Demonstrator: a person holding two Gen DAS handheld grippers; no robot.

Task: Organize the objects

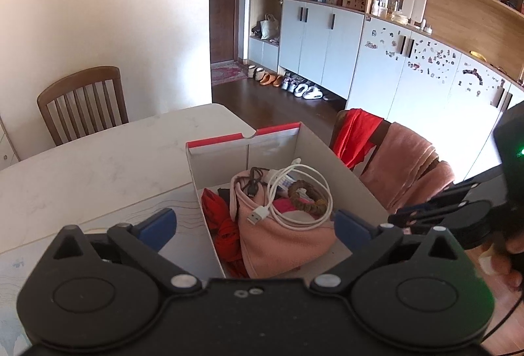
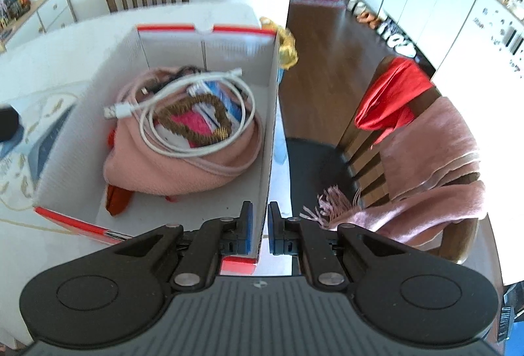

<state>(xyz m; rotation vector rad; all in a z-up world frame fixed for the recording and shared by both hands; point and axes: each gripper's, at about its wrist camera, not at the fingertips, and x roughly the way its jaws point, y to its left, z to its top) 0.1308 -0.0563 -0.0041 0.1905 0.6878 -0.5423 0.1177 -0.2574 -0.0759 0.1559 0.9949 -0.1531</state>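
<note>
Now | left gripper (image 1: 253, 226) jaws spread wide, empty | right gripper (image 2: 260, 226) jaws pinching right wall of white red-rimmed cardboard box (image 2: 273, 114) | coiled white USB cable (image 1: 294, 192) ahead, between left jaws | likely light, floppy; grab bunched loops

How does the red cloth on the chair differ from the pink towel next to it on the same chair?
The red cloth is bright red, smooth and bunched over the near corner of the chair back; the pink towel is pale pink and fuzzy. The pink towel is larger and spreads wide, while the red cloth hangs in a narrow bundle. The pink towel shows a fringe; the red cloth shows none. Both hang over the same chair back.
</note>
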